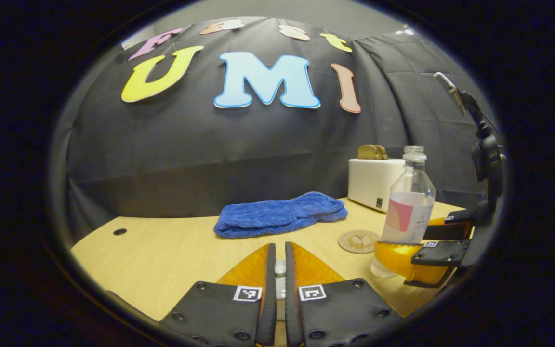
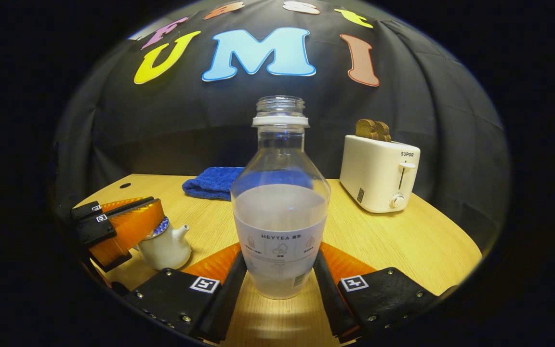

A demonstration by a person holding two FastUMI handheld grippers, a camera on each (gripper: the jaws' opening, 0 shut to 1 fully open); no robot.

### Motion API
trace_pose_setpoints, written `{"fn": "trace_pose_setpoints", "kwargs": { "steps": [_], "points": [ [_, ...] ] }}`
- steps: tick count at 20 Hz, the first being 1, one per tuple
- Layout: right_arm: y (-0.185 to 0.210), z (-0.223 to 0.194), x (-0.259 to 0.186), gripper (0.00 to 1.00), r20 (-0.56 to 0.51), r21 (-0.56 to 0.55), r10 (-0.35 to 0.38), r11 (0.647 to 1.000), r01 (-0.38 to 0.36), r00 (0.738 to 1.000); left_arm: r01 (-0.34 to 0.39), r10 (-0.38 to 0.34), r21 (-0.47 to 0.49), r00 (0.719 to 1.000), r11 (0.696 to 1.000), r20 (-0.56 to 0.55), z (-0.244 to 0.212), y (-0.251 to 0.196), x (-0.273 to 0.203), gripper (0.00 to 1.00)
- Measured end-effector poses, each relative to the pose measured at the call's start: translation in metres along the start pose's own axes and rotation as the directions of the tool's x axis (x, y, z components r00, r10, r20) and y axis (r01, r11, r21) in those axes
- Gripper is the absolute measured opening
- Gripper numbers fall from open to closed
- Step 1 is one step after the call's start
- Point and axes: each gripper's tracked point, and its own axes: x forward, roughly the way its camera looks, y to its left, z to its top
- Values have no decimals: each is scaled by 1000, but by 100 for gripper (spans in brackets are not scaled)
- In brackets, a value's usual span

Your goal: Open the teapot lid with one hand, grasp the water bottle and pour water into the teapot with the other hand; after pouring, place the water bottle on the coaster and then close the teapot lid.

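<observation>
Bottle (image 2: 280, 202) upright between right tool (image 2: 280, 270) fingers, left tool (image 1: 280, 270) at teapot (image 2: 165, 246) lid.

At the bottom centre of the left gripper view, the left gripper (image 1: 280, 262) has its two fingers drawn almost together, with a small pale object (image 1: 280, 268) pinched in the narrow gap between them; what that object is cannot be told. Beyond the fingers, a folded blue towel (image 1: 280, 215) lies on the wooden table (image 1: 162, 250) at the frame's middle. To the right, a round coaster (image 1: 358, 241) lies flat on the table, just beside the water bottle (image 1: 408, 207). The bottle stands upright and uncapped, flanked by the right gripper (image 1: 415, 246) at the right edge. Behind the bottle sits a white toaster (image 1: 373, 182) with bread in its slots.
</observation>
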Motion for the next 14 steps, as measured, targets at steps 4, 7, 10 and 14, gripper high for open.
{"fn": "trace_pose_setpoints", "kwargs": {
  "steps": [4, 7, 10, 14],
  "points": [
    [0, 0, -1, 76, -2, 4, 13, 1000, -13, 1000, 9, -8, -37, 999, 999, 42, 10, 4, -7, 17],
    [2, 0, -2, 76, 0, 0, 19, 1000, -19, 1000, 11, -6, -52, 996, 999, 90, 28, 5, -16, 14],
    [7, 1, -3, 76, 1, -5, 36, 999, -36, 999, 3, 5, -67, 993, 998, 121, 40, 13, -26, 17],
    [5, 12, -10, 76, 45, -52, 12, 999, -10, 999, -51, 59, -66, 990, 997, 131, 41, 50, -43, 17]
  ]
}}
